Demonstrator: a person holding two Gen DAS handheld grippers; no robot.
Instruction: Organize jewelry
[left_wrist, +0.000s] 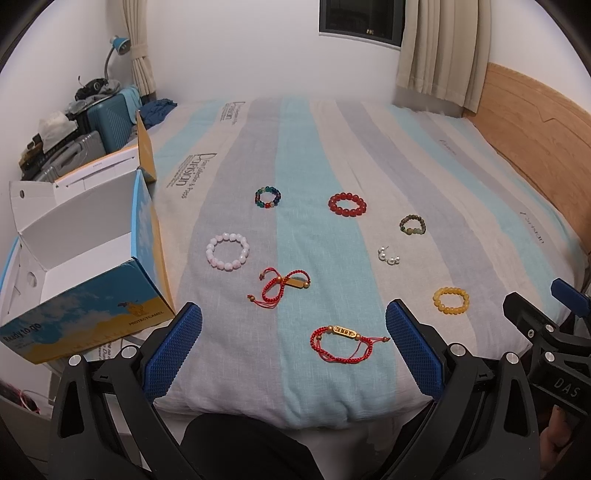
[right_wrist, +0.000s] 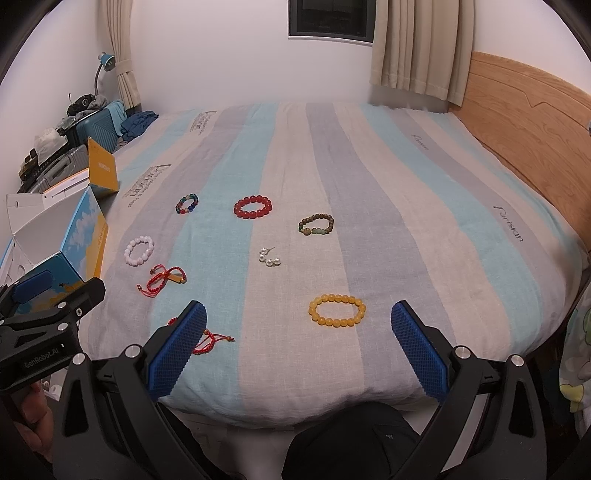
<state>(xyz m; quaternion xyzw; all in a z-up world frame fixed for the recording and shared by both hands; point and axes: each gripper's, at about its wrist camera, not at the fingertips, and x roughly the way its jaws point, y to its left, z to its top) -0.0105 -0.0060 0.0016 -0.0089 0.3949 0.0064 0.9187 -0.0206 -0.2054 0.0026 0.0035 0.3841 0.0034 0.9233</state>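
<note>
Lying spread over the near half of the striped bedspread (right_wrist: 424, 229), the jewelry sits apart piece from piece. Toward the middle are a multicolour bead bracelet (left_wrist: 267, 197), a red bead bracelet (left_wrist: 347, 204) and a brown-and-green bead bracelet (right_wrist: 316, 225). Closer to the near edge lie a pale pink bead bracelet (left_wrist: 227, 252), a small cluster of pearl earrings (right_wrist: 269, 257) whose exact shape is hard to make out, and a yellow bead bracelet (right_wrist: 337, 309). A red cord bracelet with a gold bar (left_wrist: 283, 287) lies twisted near the pink one. A second red cord bracelet with a gold plate (left_wrist: 341, 343) rests near the near edge; in the right wrist view the left finger hides most of it.

The left gripper (left_wrist: 293, 345) hangs over the near edge, jaws wide apart and holding nothing. The right gripper (right_wrist: 298, 347) does the same to its right, jaws also wide apart. An open cardboard box (left_wrist: 85, 258) stands at the bed's left edge, its near corner cut off by the frame.
</note>
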